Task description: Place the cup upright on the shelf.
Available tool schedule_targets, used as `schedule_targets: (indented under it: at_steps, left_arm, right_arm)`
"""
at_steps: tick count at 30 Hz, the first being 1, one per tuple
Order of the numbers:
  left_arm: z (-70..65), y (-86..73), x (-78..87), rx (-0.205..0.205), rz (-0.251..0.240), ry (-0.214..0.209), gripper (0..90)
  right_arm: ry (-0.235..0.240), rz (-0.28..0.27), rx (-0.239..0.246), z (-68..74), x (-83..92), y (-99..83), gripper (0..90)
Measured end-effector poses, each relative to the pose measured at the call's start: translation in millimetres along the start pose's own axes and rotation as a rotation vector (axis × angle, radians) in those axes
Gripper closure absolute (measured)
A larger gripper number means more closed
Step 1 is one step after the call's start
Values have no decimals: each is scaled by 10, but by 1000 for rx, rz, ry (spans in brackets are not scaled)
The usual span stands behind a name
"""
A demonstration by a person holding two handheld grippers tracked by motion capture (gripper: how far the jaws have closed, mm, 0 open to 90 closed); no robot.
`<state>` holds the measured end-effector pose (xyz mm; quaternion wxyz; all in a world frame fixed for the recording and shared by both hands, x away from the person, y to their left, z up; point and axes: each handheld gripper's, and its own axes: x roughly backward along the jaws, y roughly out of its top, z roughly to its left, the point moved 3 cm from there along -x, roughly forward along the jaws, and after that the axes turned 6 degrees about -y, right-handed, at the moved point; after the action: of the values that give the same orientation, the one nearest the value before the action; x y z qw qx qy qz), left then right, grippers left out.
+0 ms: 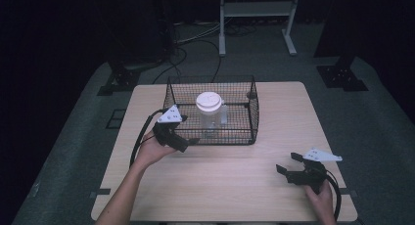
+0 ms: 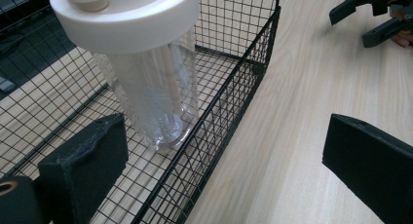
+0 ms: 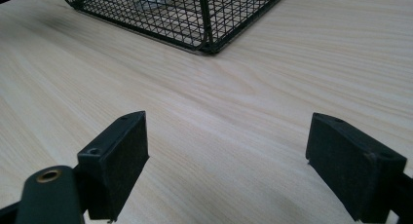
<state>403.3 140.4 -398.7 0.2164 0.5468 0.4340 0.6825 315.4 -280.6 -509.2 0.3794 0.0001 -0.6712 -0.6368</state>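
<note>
A black wire basket (image 1: 254, 112) stands on the far half of the wooden table (image 1: 274, 107). Inside it a clear plastic bottle (image 1: 211, 120) with a white lid stands upright; up close the bottle (image 2: 156, 97) rests on the basket floor, behind the basket's front wall (image 2: 234, 102). My left gripper (image 1: 188, 137) hovers open at the basket's front left corner, one jaw over the basket (image 2: 234, 102), the other over the table. My right gripper (image 1: 288, 163) is open above the table's front right, nothing between its jaws. The basket corner (image 3: 207, 24) lies ahead of it.
The right gripper's jaws (image 2: 370, 14) show far off in the left gripper view. Bare tabletop (image 3: 234, 112) stretches between the basket and the front edge. Behind the table, cables (image 1: 195, 39) lie on the dark floor beside a white stand (image 1: 257, 19).
</note>
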Motion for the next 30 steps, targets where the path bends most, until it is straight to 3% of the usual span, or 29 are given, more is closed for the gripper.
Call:
schedule_targets:
  at_steps: [13,30]
  left_arm:
    - [-135,-63,39,0,-30,-13,18]
    - [-217,-190,58,22,-51,-20,18]
  right_arm:
    - [0,1,0,-2,-1,0,146]
    - [-1,2,0,-1,-2,0,146]
